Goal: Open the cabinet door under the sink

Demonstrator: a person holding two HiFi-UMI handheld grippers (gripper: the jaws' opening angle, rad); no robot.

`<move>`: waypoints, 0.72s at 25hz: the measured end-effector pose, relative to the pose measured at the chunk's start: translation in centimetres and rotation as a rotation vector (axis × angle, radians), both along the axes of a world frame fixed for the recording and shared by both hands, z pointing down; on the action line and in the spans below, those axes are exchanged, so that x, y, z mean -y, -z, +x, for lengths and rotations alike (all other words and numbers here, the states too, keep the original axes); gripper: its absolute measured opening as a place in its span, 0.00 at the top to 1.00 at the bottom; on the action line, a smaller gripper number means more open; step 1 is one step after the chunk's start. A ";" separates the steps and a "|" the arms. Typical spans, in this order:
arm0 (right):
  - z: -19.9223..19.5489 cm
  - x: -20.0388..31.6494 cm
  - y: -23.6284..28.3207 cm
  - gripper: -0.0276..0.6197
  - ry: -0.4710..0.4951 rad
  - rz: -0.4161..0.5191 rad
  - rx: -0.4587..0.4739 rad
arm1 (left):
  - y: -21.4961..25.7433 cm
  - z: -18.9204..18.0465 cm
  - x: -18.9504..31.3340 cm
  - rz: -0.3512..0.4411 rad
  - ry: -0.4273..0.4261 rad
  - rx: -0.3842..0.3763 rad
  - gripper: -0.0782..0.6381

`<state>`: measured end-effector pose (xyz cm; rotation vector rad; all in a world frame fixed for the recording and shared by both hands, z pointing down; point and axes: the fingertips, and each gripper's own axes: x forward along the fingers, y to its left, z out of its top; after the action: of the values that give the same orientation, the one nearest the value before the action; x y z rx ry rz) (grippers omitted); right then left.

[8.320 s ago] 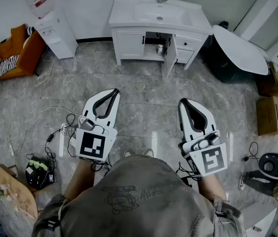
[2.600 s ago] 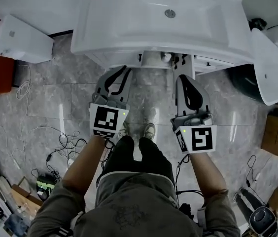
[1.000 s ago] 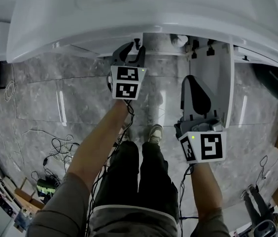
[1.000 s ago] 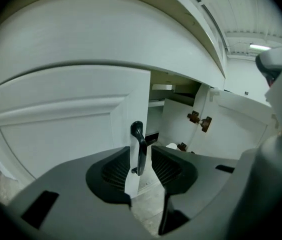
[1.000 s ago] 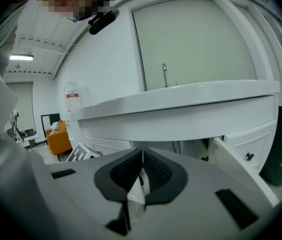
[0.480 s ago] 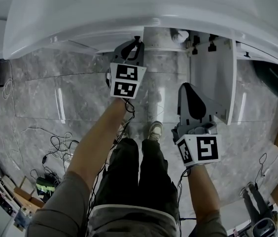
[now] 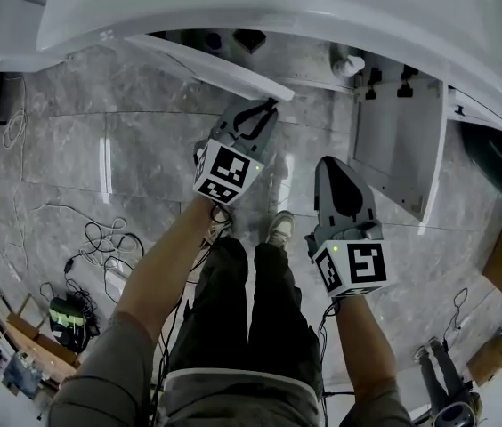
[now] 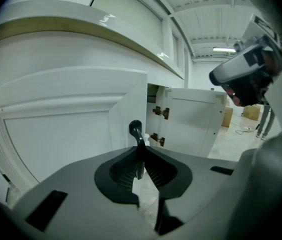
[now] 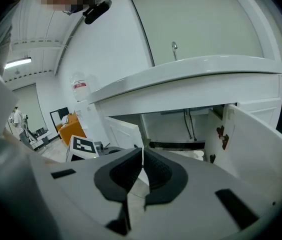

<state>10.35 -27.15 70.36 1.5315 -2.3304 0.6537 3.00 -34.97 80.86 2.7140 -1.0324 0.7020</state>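
**Left cabinet door part-way open, its handle gripped**

The white sink unit [image 7: 322, 7] fills the top of the head view, above the grey stone floor [image 7: 144, 149]. Its right-hand door [image 7: 398, 140] stands wide open, with hinges showing on the inner face. The left-hand door [image 7: 215, 65] is swung part-way out from the cabinet, its free edge toward the person. The left gripper [image 7: 267, 109] is at that edge. Its jaws have just been closing and now press from both sides on the door's small black handle [image 8: 135, 130], which stands upright between the pads. The right gripper [image 7: 334, 169] hangs over the floor in front of the open right-hand door, apart from it, jaws brought together with nothing between them
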 end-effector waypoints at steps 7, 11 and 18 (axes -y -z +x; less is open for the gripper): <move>-4.5 -2.5 -1.5 0.91 0.069 -0.072 -0.007 | 0.0 -2.8 -4.7 0.009 -0.096 -0.005 0.82; -7.1 -3.3 -1.8 0.91 0.109 -0.087 -0.021 | -0.2 -5.0 -7.3 0.017 -0.113 0.001 0.82; -11.0 -4.1 -2.3 0.91 0.160 -0.119 -0.024 | -0.5 -11.9 -11.7 0.012 -0.066 -0.027 0.82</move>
<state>-0.65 -23.03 72.64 1.2798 -2.3218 0.7151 -8.93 -23.24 81.32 2.7709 -0.9485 0.6698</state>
